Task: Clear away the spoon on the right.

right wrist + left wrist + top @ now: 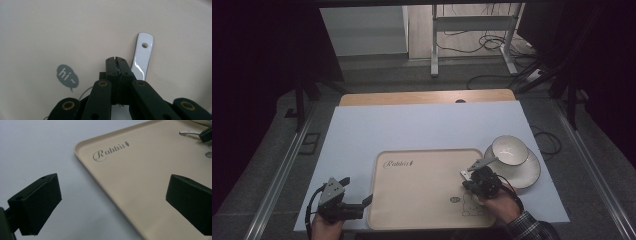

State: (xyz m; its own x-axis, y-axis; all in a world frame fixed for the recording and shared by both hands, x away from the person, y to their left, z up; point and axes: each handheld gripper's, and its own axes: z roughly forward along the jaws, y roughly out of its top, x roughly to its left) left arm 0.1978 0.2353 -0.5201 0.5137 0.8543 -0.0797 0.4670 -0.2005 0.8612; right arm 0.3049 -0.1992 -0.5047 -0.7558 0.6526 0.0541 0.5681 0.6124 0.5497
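in the high view, a beige tray point(422, 200) lies on a pale sheet point(412, 125) covering the table. the left gripper point(362, 202) sits at the tray's near left corner, held by the person's left hand point(326, 227), its jaws pointing right toward the tray edge. the right gripper point(473, 181) hangs over the right part of the tray, held by the right hand point(501, 205) in a plaid sleeve point(529, 227). a white spoon point(479, 164) pokes out beside that gripper, angled up toward a white bowl point(509, 150) that stands on a white plate point(524, 172) just off the tray's right edge. from here i cannot tell whether the spoon is gripped.

in the left gripper view, the two black jaws stand wide apart with nothing between them; one hangs over the pale sheet, the other over the tray. the "rabbit" lettering point(110, 151) is printed near the tray's corner, and the spoon's end point(188, 132) shows far off at the top right.

in the right gripper view, the right gripper's point(116, 60) jaws are pressed together with no gap. the spoon's handle point(141, 56), white with a small hole near its tip, lies just beside the jaws and passes under them; whether it is pinched or only alongside i cannot tell. a grey "hi~" speech bubble point(67, 77) is printed on the tray to the side.
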